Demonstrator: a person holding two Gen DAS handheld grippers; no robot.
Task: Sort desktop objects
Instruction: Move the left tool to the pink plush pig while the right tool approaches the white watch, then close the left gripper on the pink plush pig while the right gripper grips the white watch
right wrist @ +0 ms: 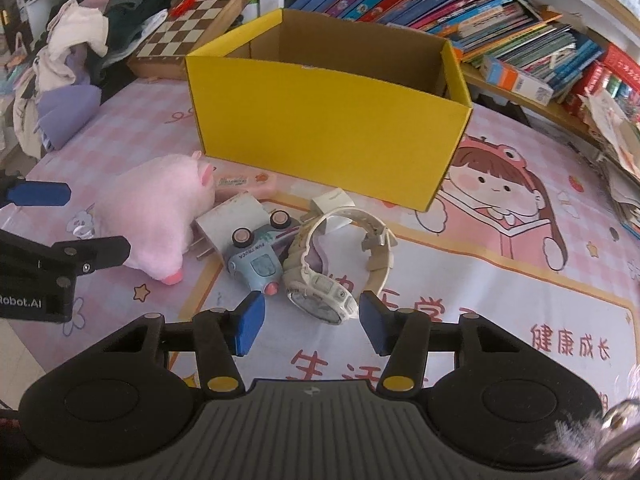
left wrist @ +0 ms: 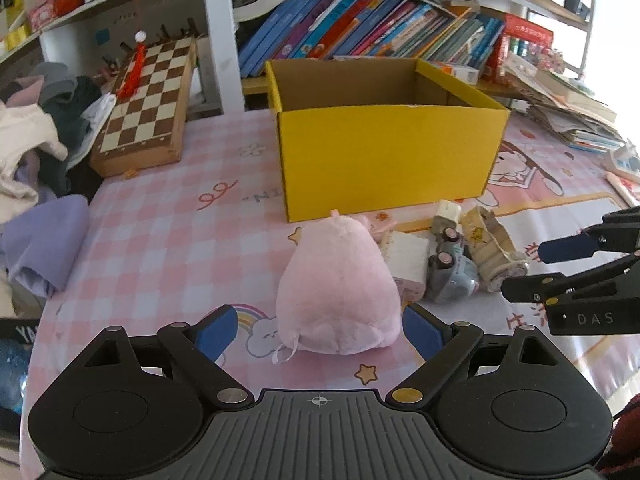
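**Two open grippers poised over a cluster of small items in front of a yellow box**

Lower centre of the left wrist view: the left gripper (left wrist: 318, 334) has its blue-padded fingers spread wide, gripping nothing. The rear of a pink plush toy (left wrist: 338, 288) sits in the mouth of the gap, its base level with the fingertips; the pads flank it without touching, as far as can be seen.

Lower centre of the right wrist view: the right gripper (right wrist: 312, 320) is likewise spread and empty. A white wristwatch (right wrist: 340, 264) lies on its side just beyond the tips, its face nearest the gap, slightly right of the left pad.

Mid-frame, the remaining items crowd together: a blue-grey toy truck (right wrist: 256, 258) on its side touching the watch, a white charger plug (right wrist: 230, 228) between truck and plush, a smaller white cube (right wrist: 332, 202) behind the watch strap, and a pink flat case (right wrist: 244, 184) behind the plush.

Further back, in the upper centre of both views, stands the open yellow cardboard box (right wrist: 328, 132) on the pink patterned table mat (right wrist: 500, 240) (no contents show over its rim, but its floor is hidden).

Judgement: the step in hand looks like lining up grasps, left on the plush, right on the watch. Each next move calls for easing forward until the item sits between the pads, then closing; the watch needs care, since the truck leans against it.
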